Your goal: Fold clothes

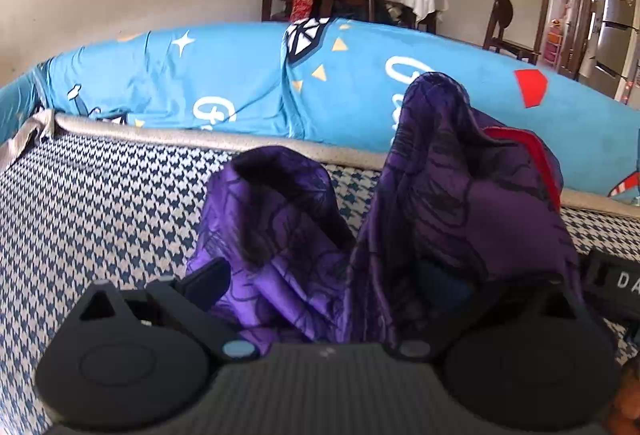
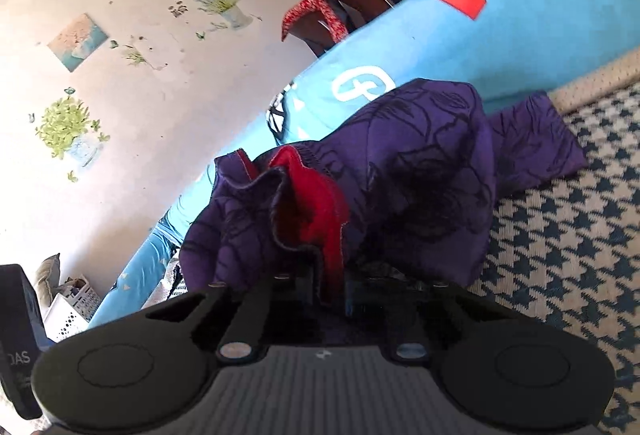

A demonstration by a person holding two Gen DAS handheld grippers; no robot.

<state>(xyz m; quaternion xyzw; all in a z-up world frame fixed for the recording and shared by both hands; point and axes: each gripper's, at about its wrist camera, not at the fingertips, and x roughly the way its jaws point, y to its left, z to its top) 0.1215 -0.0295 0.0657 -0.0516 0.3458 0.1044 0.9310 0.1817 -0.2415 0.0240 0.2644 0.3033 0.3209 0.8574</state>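
Left gripper (image 1: 320, 275) half buried in the purple garment (image 1: 460, 195), black fingers (image 1: 208, 281) set wide with bunched cloth between (pressing or not, cannot tell). Garment lifted off the houndstooth mattress (image 1: 100, 215) near its piped far edge, blue quilt (image 1: 240, 75) beyond. Right gripper (image 2: 326, 287) pinched shut on the garment's red-lined hem (image 2: 316, 203).

Left gripper (image 1: 320, 275): pitched downward, black fingers spread apart at the frame bottom, purple garment (image 1: 440, 195) bunched between and over them; grip unclear. Right gripper (image 2: 328, 287): tilted slightly down, fingers drawn close, pinching the garment's red-lined edge toward 12 o'clock.
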